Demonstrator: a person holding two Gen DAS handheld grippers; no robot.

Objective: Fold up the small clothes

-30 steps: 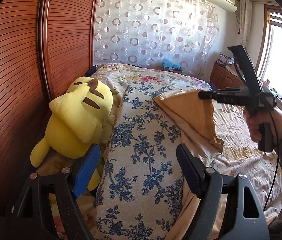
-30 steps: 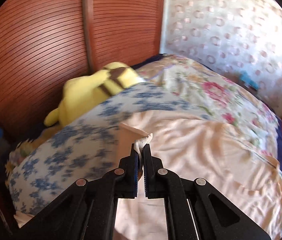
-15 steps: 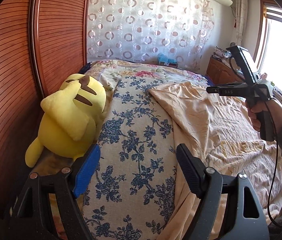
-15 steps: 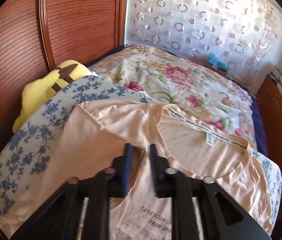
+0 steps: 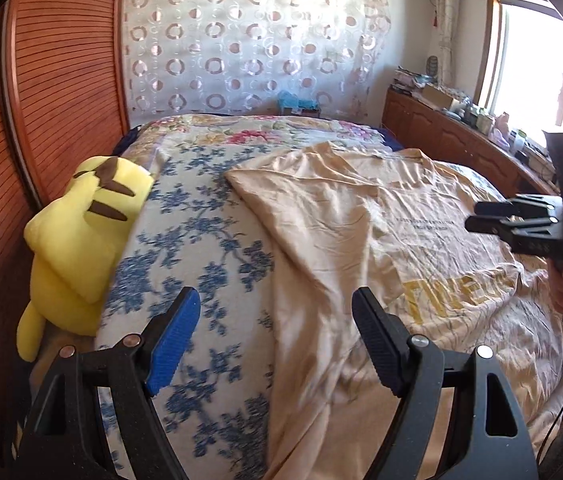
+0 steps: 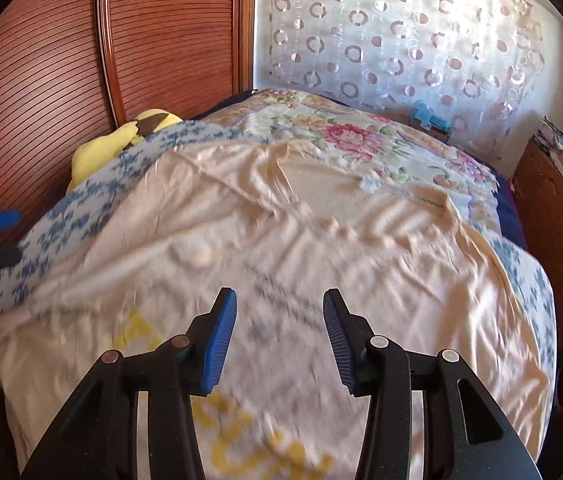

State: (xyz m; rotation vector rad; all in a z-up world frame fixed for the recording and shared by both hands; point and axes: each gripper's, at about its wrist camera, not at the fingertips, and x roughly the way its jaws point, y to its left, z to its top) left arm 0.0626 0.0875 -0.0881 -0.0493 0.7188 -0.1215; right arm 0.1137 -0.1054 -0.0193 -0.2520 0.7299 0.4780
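Peach T-shirt (image 5: 381,232) spread flat on the bed (image 5: 201,248) — no fold made; both hand-held grippers, left (image 5: 275,344) and right (image 6: 279,340), released, at 6 o'clock.

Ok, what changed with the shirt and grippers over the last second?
The right gripper let go of the peach shirt, opened and drew back toward the hem. The shirt's lifted corner dropped, so it now lies spread flat on the bed. The left gripper stayed open and empty; the yellow plush stayed put.
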